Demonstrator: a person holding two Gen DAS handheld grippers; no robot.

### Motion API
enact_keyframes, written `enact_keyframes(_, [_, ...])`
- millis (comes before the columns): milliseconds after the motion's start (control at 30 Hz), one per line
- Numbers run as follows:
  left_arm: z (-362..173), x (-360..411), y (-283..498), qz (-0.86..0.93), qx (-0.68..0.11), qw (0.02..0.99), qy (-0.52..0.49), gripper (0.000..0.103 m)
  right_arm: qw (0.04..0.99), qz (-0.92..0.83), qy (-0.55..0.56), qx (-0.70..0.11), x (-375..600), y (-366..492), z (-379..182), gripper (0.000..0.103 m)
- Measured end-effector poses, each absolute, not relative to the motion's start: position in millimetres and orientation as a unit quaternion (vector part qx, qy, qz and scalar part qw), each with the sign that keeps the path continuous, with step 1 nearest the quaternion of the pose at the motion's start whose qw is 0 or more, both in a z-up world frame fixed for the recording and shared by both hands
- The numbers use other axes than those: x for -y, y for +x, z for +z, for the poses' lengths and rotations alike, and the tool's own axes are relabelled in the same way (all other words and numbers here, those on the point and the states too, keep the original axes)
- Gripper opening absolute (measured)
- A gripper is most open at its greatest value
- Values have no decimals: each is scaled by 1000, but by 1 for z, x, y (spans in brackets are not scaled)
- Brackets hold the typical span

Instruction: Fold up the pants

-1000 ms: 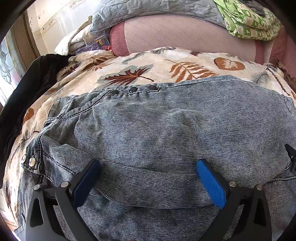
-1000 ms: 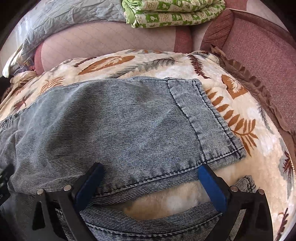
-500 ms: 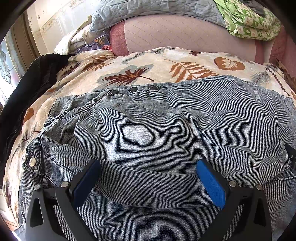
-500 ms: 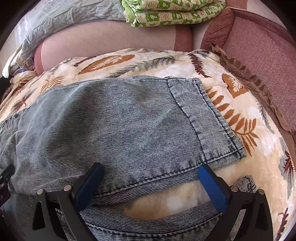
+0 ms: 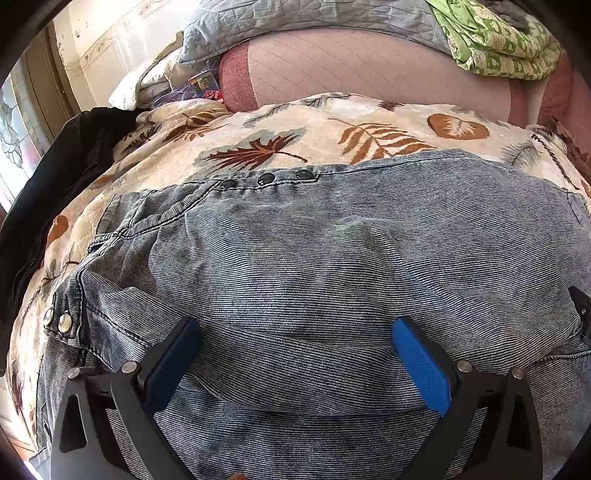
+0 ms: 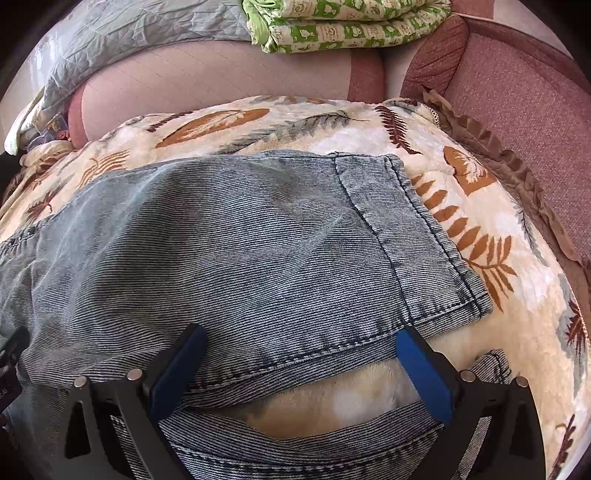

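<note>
Sunlit pink sofa [image 6: 517,92], leaf-print blanket [image 5: 332,122]

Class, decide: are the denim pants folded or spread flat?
Folded once: in the right wrist view, one leg of the pants overlies the other, hems nearly matched, on the leaf-print blanket.

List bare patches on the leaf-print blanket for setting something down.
Free: leaf-print blanket strip between the striped blue denim pants hem and the brown ruffled edge; also the band beyond the pants toward the pink sofa back. Crowded: black garment at the left, green patterned quilt on top.
</note>
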State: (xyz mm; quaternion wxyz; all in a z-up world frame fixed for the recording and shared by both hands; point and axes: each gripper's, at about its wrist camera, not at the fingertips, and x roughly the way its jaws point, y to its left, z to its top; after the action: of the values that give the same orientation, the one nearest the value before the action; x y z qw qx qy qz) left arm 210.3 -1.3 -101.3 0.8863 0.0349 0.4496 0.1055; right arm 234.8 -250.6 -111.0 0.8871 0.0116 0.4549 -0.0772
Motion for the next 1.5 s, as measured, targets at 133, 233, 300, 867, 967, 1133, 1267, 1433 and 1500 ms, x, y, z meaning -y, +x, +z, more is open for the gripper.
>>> enact_keyframes(133, [-102, 1, 211, 106, -449, 886, 35, 103, 887, -77, 12, -455, 251, 235, -111, 103])
enact_keyframes(233, [-102, 1, 211, 106, -449, 886, 36, 103, 887, -77, 12, -455, 251, 235, -111, 103])
enact_keyframes(300, [-102, 1, 210, 106, -449, 886, 35, 103, 887, -77, 12, -456, 251, 235, -111, 103])
enact_keyframes(867, [-5, -104, 171, -1, -438, 897, -68, 103, 873, 29, 78, -481, 318, 216, -27, 103])
enact_keyframes(967, [-18, -165, 206, 47, -481, 870, -94, 103, 849, 36, 121, -513, 350, 247, -32, 103])
enact_keyframes(1133, [-31, -212, 252, 59, -497, 860, -104, 102, 825, 49, 143, -545, 377, 299, -49, 103])
enact_keyframes(1267, [-46, -220, 284, 56, -519, 847, -97, 77, 820, 33, 136, -556, 383, 340, -61, 100])
enact_keyframes(1433, [-66, -231, 305, 57, -536, 835, -112, 55, 808, 20, 156, -567, 392, 382, -80, 80])
enact_keyframes(1500, [-71, -233, 309, 52, -537, 833, -121, 55, 805, 13, 146, -576, 389, 393, -89, 75])
